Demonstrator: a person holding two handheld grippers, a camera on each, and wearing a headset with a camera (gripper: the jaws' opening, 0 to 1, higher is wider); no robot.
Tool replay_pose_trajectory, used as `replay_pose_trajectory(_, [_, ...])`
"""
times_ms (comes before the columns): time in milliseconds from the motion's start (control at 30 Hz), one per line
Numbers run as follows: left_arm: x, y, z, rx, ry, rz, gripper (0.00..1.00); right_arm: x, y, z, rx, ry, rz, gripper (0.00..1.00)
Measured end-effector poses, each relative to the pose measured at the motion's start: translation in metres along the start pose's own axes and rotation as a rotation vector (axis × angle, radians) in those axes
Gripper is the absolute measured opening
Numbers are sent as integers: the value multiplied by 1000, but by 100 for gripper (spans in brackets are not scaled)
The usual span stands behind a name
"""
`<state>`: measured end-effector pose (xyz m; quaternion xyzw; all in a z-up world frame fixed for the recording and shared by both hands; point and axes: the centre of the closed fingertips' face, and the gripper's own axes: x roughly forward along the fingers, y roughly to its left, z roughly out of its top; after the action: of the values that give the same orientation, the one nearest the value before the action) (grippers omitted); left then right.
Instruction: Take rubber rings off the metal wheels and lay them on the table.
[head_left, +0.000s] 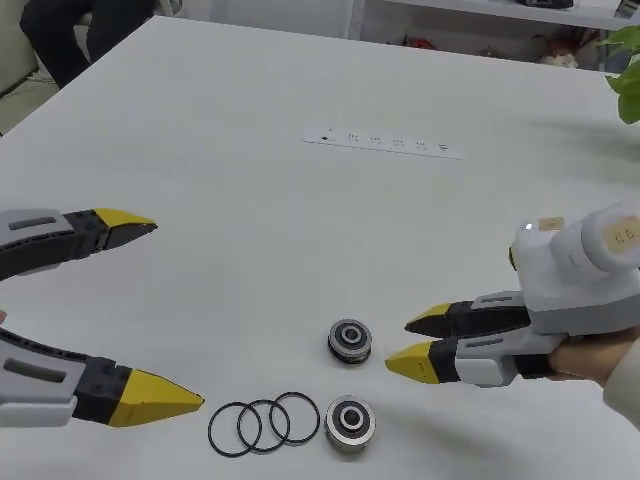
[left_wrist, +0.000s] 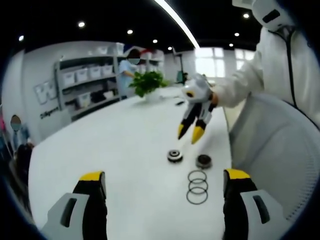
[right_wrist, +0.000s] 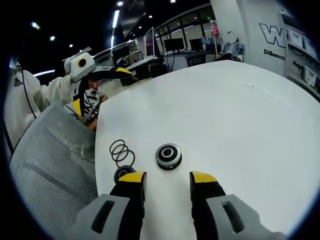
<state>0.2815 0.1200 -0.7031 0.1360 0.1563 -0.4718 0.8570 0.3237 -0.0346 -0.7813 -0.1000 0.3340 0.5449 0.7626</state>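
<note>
Two metal wheels lie flat on the white table (head_left: 250, 150): one wheel (head_left: 350, 340) (right_wrist: 168, 155) just left of my right gripper's tips, the other wheel (head_left: 350, 421) (right_wrist: 124, 173) nearer the table's front edge. Three black rubber rings (head_left: 265, 424) (left_wrist: 197, 186) (right_wrist: 119, 151) lie overlapping in a row beside the nearer wheel. My right gripper (head_left: 400, 344) (right_wrist: 167, 177) hovers open with a narrow gap and nothing between its jaws. Held wide open and empty at the left is my left gripper (head_left: 172, 315) (left_wrist: 164, 175).
A flat white strip with small markings (head_left: 385, 142) lies farther back on the table. A green plant (head_left: 628, 75) stands at the far right. A grey mesh chair (right_wrist: 45, 165) is beside the table's near edge. Shelves (left_wrist: 82, 85) line the room's wall.
</note>
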Motion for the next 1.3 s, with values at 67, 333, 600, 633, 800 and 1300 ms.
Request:
replay_pose_trajectory(67, [3, -1, 1, 6, 2, -11, 99, 1, 0, -2, -2, 3, 1, 32])
replay_pose_trajectory(333, [18, -1, 11, 40, -5, -45, 97, 3, 0, -3, 3, -1, 6, 31])
replay_pose_trajectory(600, [37, -6, 22, 69, -16, -102, 94, 6, 0, -3, 7, -12, 11, 31])
replay_pose_trajectory(633, [39, -7, 21, 73, -15, -106, 93, 6, 0, -3, 6, -12, 12, 31])
replay_pose_trajectory(800, [52, -8, 18, 103, 1, -133, 90, 8, -2, -3, 7, -17, 11, 31])
replay_pose_trajectory(1300, [90, -12, 28, 135, -25, -193, 81, 18, 0, -3, 3, -24, 29, 29])
